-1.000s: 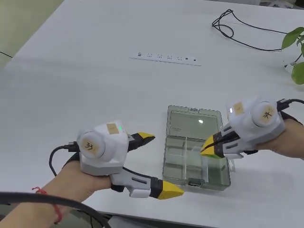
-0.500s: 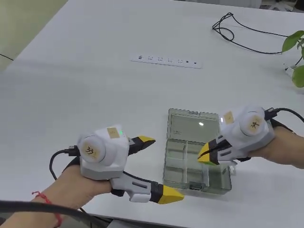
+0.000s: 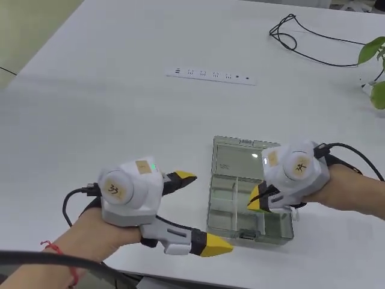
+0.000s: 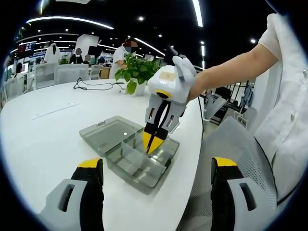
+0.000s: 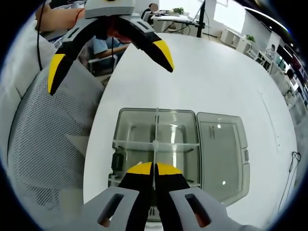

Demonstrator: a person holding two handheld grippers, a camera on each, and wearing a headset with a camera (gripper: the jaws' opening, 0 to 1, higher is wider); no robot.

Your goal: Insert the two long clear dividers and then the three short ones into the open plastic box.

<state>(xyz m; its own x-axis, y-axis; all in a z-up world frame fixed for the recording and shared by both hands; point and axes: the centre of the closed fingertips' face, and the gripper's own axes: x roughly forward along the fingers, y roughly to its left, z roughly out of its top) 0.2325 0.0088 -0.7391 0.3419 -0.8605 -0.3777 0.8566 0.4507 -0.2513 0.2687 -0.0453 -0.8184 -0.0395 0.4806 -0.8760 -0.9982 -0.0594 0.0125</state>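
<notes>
Right tool (image 3: 255, 200) has sunk into the plastic box (image 3: 210, 208), clenched on a clear divider (image 5: 156, 129) to seat it; left tool (image 3: 203, 210) released.

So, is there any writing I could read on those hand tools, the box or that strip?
Nothing legible.
Tan disc on the left tool: dark mark, blurred.
Second disc on the right tool: likewise blurred.
Sticker in the box lid: too faint.
Power strip: marks too small.
</notes>
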